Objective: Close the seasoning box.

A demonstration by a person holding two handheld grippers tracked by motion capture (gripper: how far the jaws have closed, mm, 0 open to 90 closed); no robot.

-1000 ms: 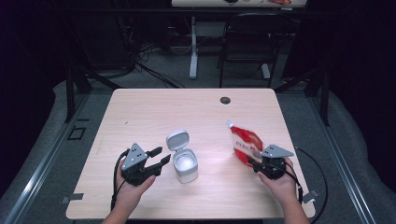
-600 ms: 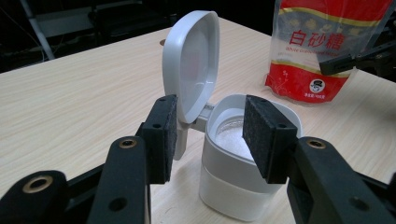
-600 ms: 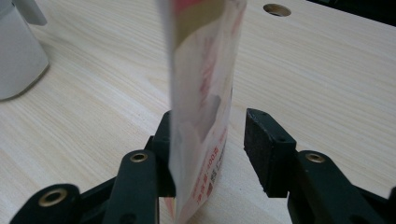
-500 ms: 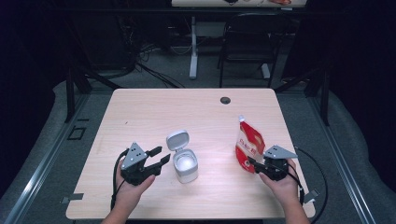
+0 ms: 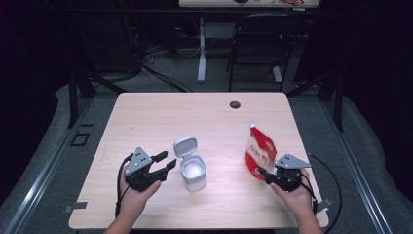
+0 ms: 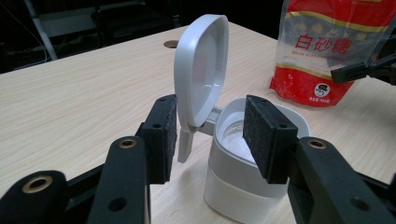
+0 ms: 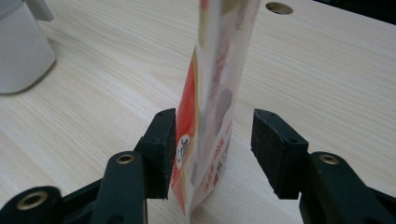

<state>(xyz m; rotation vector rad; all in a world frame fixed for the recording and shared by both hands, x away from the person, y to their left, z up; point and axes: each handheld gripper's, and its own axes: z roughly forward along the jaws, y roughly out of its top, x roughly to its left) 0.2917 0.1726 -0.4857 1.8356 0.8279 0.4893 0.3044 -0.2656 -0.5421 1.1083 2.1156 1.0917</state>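
Right gripper view: your right gripper (image 7: pixel 212 154) has just been opening around the upright sugar pouch (image 7: pixel 215 93); your left gripper (image 6: pixel 210 140) is open by the white container (image 6: pixel 252 182).

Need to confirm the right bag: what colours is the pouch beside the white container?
The pouch is red and white with a gold band and red lettering, clearest in the left gripper view.

A wooden table (image 5: pixel 160 117) (cable hole (image 5: pixel 234 105) near its far edge) fronts a dark chair (image 5: pixel 258 44).

High view overhead, tong views close — shared table (image 5: pixel 204 117)
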